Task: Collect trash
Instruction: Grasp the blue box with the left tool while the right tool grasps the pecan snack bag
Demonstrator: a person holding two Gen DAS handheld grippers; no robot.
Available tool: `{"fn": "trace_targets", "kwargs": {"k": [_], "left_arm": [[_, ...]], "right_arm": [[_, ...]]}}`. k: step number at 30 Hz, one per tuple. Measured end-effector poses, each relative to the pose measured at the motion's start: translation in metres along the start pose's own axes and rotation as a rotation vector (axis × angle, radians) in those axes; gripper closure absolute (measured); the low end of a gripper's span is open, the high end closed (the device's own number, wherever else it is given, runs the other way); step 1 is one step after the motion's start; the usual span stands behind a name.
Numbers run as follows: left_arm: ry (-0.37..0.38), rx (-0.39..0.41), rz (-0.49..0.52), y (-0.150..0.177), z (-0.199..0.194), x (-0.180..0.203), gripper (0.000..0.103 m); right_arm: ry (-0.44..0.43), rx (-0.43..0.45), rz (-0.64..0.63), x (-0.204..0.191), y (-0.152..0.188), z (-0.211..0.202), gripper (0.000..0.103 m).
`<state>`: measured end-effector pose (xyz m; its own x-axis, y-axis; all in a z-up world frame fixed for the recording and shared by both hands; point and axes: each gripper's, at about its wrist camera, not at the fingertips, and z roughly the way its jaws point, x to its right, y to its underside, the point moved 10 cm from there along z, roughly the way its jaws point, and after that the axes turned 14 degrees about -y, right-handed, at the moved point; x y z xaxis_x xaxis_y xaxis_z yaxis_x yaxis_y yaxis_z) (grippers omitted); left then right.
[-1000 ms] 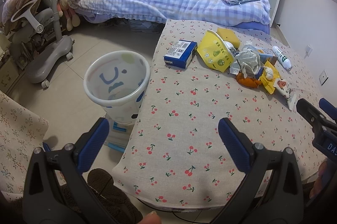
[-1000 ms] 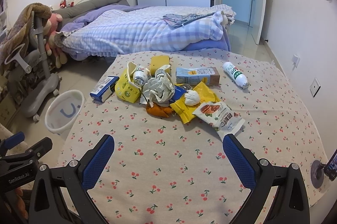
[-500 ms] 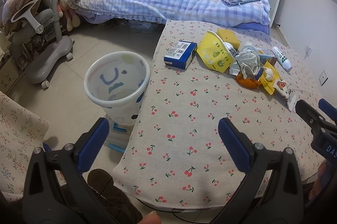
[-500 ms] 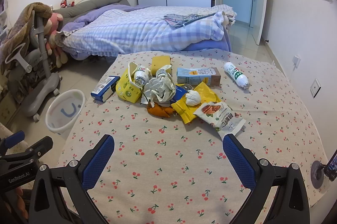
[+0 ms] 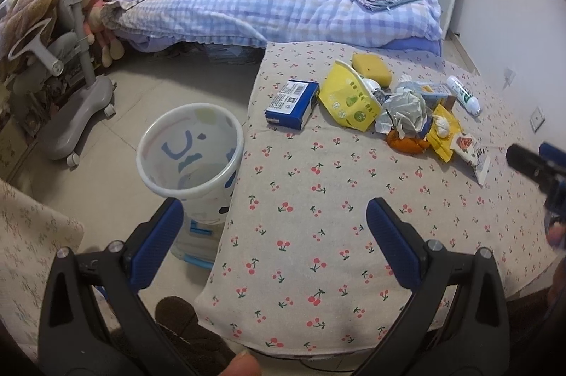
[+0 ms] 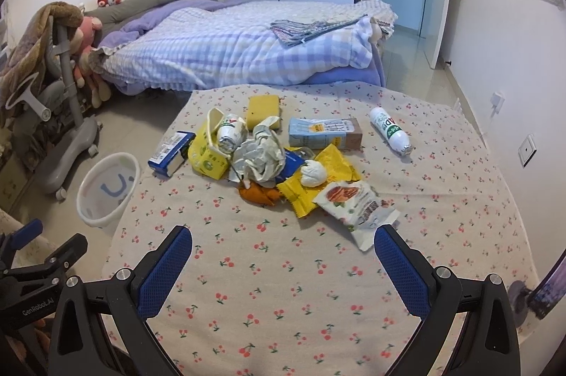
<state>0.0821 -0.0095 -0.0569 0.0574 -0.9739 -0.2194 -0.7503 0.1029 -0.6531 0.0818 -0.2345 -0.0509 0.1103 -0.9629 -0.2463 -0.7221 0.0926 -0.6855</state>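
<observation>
Both grippers are held wide open, with nothing between their blue-padded fingers. From the right wrist view, the right gripper (image 6: 283,252) is seen low over the near part of a table (image 6: 283,305) covered in a cherry-print cloth. Just beyond its right finger lies a white snack packet (image 6: 357,204), the nearest piece of a heap of trash. Behind the packet, a yellow wrapper (image 6: 318,184) is spread with a white crumpled wad (image 6: 313,174) on top, and an orange scrap (image 6: 258,193) sits beside it. At the centre of the heap is a ball of crumpled paper (image 6: 260,156). To its left, a yellow bag (image 6: 207,154) holds a small can (image 6: 230,131), and a blue box (image 6: 171,153) lies near the table's left edge. Farther back are a yellow sponge (image 6: 263,108), a light-blue carton (image 6: 323,133) on its side, and a white bottle (image 6: 391,130) lying apart to the right.

From the left wrist view, the left gripper (image 5: 274,223) is seen above the table's near left corner, its left finger over the floor. Just ahead of that finger, a white wastebasket (image 5: 191,156) stands on the floor against the table's left side; nothing can be made out inside it. Beyond the table, a bed (image 5: 269,7) with a checked blue quilt is seen, and a grey chair (image 5: 70,57) draped with a brown blanket stands to the left.
</observation>
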Motion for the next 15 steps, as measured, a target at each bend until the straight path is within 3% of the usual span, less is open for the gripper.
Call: {"fn": "trace_targets", "kwargs": {"k": [6, 9, 15], "left_arm": [[0.105, -0.116, 0.110, -0.019, 0.019, 0.018, 0.000], [0.080, -0.164, 0.148, -0.028, 0.037, 0.019, 0.000], [0.158, -0.239, 0.108, -0.042, 0.081, 0.028, 0.000]], "right_arm": [[-0.028, -0.077, 0.056, 0.034, -0.024, 0.002, 0.000], [-0.008, -0.098, 0.080, 0.058, -0.039, 0.009, 0.000], [0.036, -0.172, 0.114, 0.096, -0.045, 0.049, 0.000]]}}
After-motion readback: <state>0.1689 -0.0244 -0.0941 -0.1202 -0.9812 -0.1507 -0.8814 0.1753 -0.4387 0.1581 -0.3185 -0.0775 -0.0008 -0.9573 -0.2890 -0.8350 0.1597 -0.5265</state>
